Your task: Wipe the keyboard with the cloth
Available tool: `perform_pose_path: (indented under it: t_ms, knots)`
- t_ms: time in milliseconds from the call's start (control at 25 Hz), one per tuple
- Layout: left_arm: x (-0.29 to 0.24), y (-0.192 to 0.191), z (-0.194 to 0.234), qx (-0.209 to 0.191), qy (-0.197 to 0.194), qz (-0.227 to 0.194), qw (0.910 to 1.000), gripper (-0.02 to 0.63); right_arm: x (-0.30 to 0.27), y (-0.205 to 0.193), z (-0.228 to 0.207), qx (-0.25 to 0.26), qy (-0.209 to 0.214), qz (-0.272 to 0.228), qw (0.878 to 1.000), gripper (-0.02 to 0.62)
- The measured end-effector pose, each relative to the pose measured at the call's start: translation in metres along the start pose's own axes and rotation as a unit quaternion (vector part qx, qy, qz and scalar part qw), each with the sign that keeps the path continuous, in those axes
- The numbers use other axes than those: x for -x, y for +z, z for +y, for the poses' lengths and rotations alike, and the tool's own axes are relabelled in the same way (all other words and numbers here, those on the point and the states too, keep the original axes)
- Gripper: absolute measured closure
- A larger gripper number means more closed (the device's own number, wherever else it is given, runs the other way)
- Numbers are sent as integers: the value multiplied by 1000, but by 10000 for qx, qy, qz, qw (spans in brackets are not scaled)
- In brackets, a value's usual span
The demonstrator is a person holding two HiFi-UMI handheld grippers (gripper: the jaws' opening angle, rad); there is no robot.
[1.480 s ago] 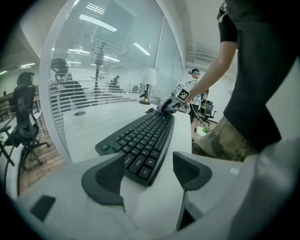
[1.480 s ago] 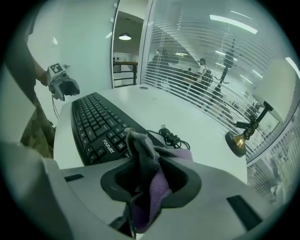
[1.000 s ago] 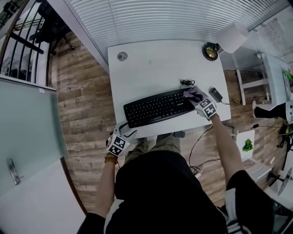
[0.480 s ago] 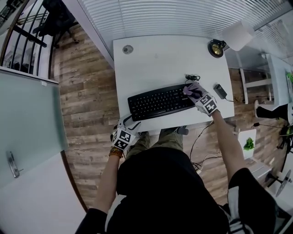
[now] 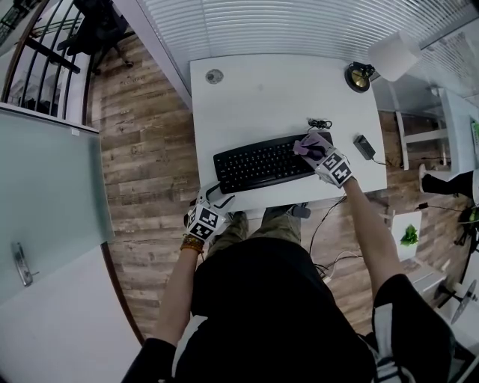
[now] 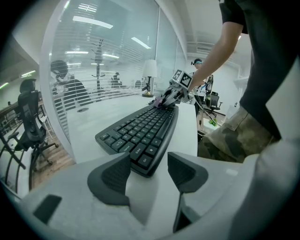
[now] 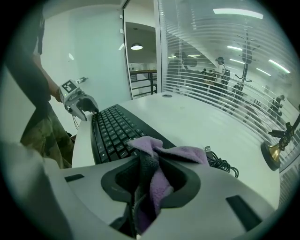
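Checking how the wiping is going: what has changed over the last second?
The right gripper, shut on the cloth, slid it a little along the right end of the keyboard, toward the keyboard's middle. The left gripper has just been closing its fingers a little, with the keyboard's near corner between them but not gripped. The keyboard and the left gripper's place stayed as they were.

An office: white desk [image 5: 262, 97], keyboard [image 5: 262, 163], glass partition [image 6: 108, 70] with blinds [image 5: 299, 22], swivel chair [image 6: 29, 117]
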State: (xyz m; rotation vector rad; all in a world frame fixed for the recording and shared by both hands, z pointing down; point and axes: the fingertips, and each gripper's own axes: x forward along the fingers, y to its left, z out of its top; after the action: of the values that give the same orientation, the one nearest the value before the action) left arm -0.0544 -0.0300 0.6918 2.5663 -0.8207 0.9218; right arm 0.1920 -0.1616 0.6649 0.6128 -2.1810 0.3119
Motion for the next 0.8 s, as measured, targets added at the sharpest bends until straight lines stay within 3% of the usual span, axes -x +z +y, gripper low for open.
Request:
perform_pose_path:
  t_ms: [800]
  knots:
    - [1,-1,0,-105,48,60,9999,357,-26,33,35,291,521,-92,9982,497]
